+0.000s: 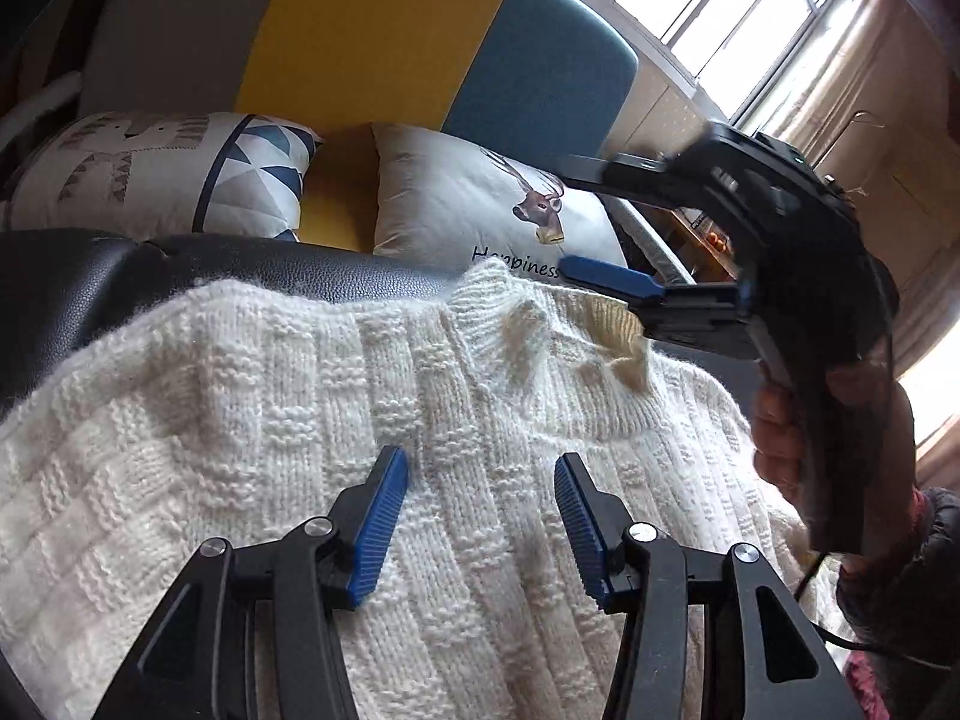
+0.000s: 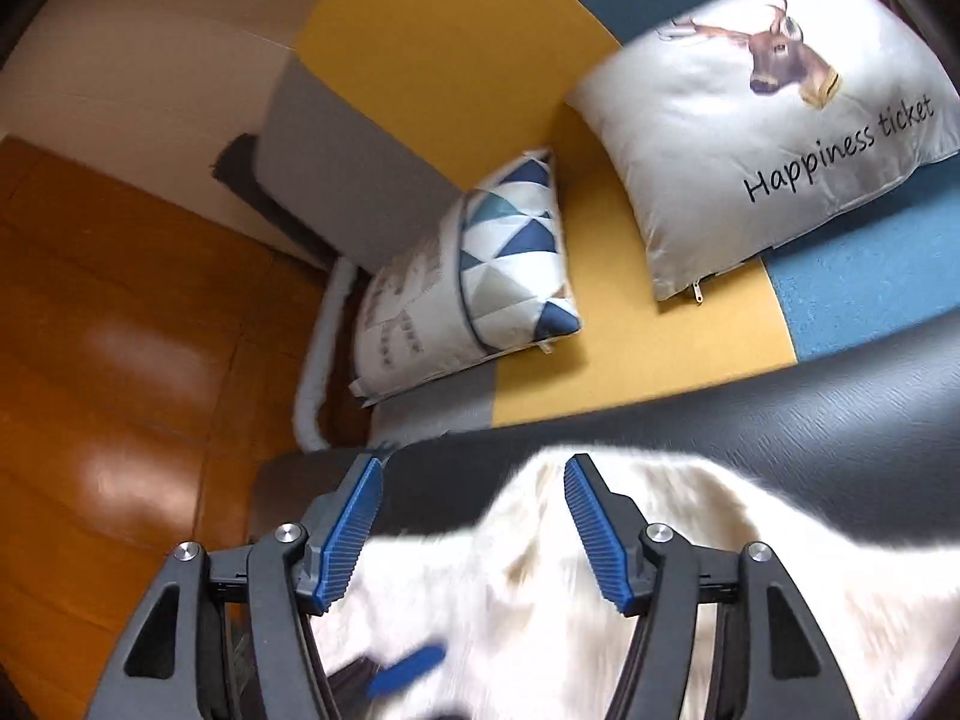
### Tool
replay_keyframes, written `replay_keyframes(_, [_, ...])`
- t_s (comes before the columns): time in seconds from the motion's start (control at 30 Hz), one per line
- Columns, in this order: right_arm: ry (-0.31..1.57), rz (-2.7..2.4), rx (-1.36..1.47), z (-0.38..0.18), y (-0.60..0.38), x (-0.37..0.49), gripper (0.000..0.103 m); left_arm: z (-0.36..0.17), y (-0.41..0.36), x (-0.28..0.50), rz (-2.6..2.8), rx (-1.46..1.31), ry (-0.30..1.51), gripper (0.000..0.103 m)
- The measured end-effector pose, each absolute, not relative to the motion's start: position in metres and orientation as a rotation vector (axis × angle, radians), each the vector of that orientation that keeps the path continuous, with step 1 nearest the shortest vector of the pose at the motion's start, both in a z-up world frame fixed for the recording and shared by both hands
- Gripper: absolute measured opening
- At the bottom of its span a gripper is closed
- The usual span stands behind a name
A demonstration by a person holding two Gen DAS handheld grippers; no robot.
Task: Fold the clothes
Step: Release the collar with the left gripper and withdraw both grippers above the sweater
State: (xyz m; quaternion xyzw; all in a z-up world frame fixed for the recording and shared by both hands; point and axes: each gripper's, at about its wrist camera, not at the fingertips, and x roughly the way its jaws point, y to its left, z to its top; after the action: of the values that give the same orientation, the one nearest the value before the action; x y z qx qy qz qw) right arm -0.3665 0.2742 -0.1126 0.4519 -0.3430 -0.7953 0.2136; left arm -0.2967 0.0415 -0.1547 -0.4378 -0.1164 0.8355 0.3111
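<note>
Left wrist view shows a white knitted sweater (image 1: 420,420) spread over a black leather surface (image 1: 240,270), with the left hand-held gripper (image 1: 480,474) gaping wide above its chest, holding nothing. Over the collar, the right hand-held gripper (image 1: 582,222) is likewise spread and empty, a hand (image 1: 798,420) gripping its handle. Behind lie a deer pillow (image 1: 480,204) and a triangle-patterned pillow (image 1: 180,174).
</note>
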Motion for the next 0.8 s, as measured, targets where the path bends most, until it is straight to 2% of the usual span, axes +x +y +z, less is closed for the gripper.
replay_keyframes(0.23, [-0.840, -2.296, 1.471, -0.133, 0.301, -0.326, 0.064, -0.155, 0.045, -0.297, 2.222, -1.160, -0.278, 0.052])
replay_keyframes(0.33, [-0.946, -2.312, 1.400, -0.135, 0.319, -0.323, 0.054, -0.155, 0.047, -0.296, 2.234, -1.163, -0.251, 0.052])
replay_keyframes(0.43, [-0.943, -2.328, 1.408, -0.128, 0.315, -0.315, 0.055, -0.151, 0.051, -0.294, 2.260, -1.178, -0.203, 0.052])
replay_keyframes(0.5, [-0.903, -2.333, 1.410, -0.117, 0.309, -0.299, 0.061, -0.145, 0.051, -0.291, 2.276, -1.199, -0.189, 0.052])
replay_keyframes(0.63, [-0.717, -2.325, 1.374, -0.098, 0.276, -0.251, 0.061, -0.119, 0.003, -0.261, 2.228, -1.188, -0.458, 0.052])
replay_keyframes(0.8, [-0.545, -2.275, 1.378, -0.098, 0.229, -0.187, 0.061, -0.093, -0.121, -0.205, 2.373, -1.152, -0.701, 0.052])
